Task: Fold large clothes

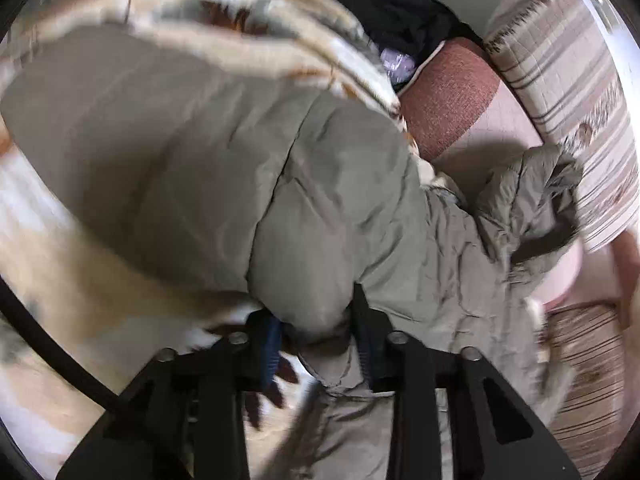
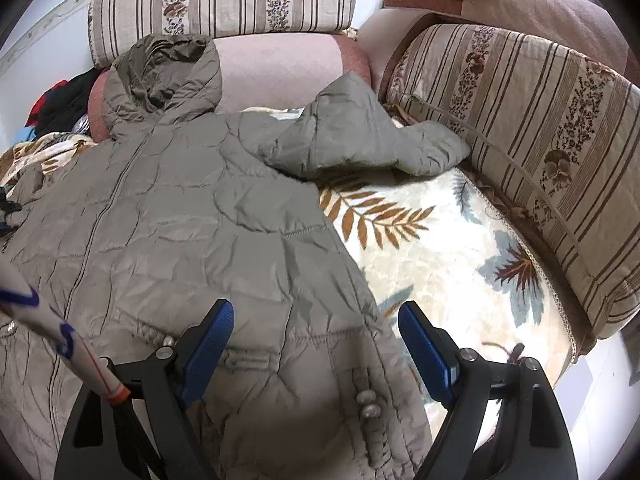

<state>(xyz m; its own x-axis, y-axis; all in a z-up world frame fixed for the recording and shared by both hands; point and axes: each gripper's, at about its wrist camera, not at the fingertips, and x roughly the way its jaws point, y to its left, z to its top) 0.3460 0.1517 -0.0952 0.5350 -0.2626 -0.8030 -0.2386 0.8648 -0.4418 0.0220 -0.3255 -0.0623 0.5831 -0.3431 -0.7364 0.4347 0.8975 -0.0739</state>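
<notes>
A large olive-grey quilted hooded jacket (image 2: 168, 220) lies spread on a leaf-patterned blanket (image 2: 432, 248) on a sofa bed. Its hood (image 2: 168, 64) rests against the back cushion and its right sleeve (image 2: 360, 136) is bent across toward the striped cushion. My right gripper (image 2: 316, 320) is open, hovering over the jacket's lower right hem near its snaps. In the left wrist view my left gripper (image 1: 316, 332) is shut on a bunched sleeve of the jacket (image 1: 320, 208) and holds it lifted. That view is blurred by motion.
Striped floral cushions (image 2: 520, 128) border the right and back (image 2: 224, 0) of the bed. A pink bolster (image 2: 280, 68) lies behind the hood. A pile of dark clothes (image 2: 64, 104) sits at the far left, also seen as black fabric (image 1: 384, 4).
</notes>
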